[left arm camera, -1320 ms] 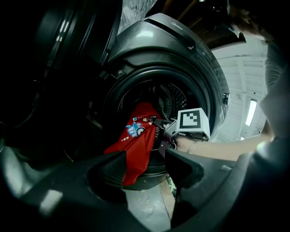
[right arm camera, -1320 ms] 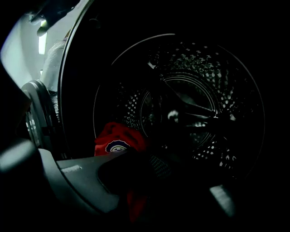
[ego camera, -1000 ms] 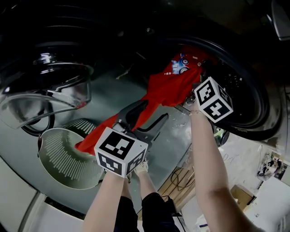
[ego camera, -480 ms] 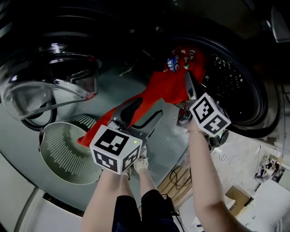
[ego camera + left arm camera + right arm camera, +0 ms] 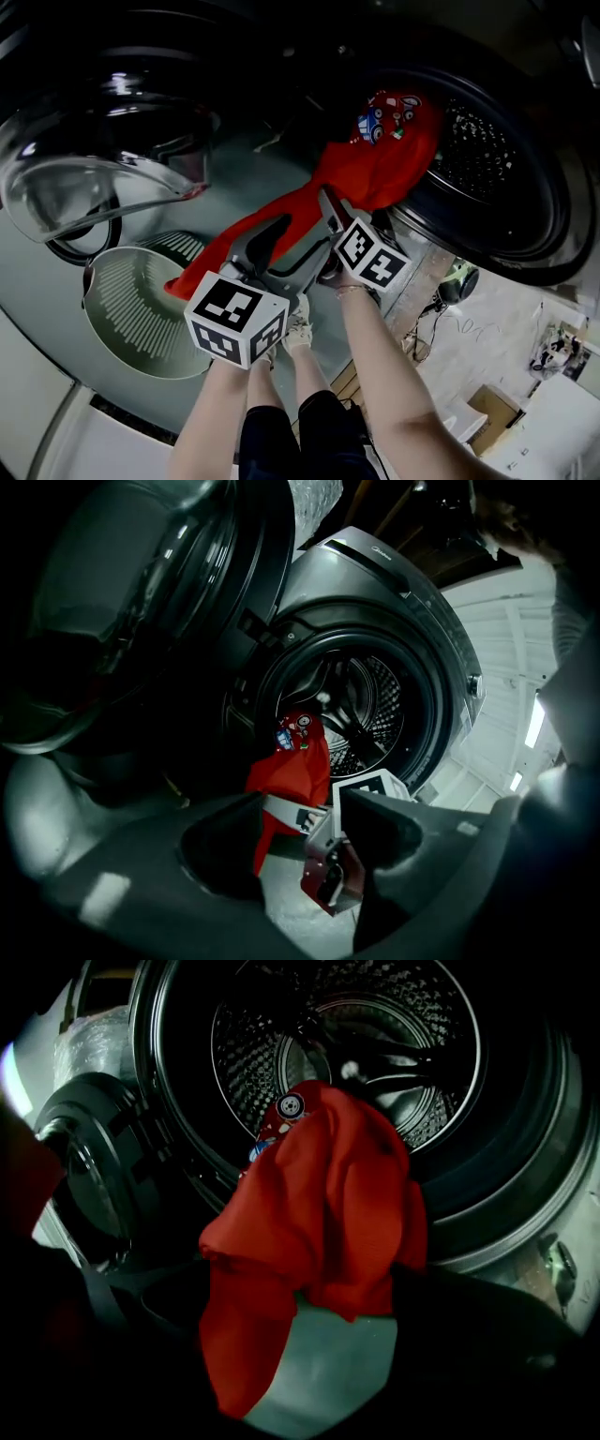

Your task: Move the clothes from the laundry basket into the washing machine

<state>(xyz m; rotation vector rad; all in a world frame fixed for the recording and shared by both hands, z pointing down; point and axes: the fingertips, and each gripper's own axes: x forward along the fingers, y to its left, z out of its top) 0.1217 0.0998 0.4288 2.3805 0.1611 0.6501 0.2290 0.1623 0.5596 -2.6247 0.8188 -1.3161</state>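
- Although at the washing machine [image 5: 525, 234] mouth before, now back beside left hand-held gripper [image 5: 286, 251]: right hand-held gripper [image 5: 330, 214], both wide open.
- Red garment [image 5: 375, 169] hanging out of that mouth, printed end uppermost.

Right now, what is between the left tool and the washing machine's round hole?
The left gripper view shows two things there: the right tool and the red printed cloth hanging from the grey washing machine's drum mouth.
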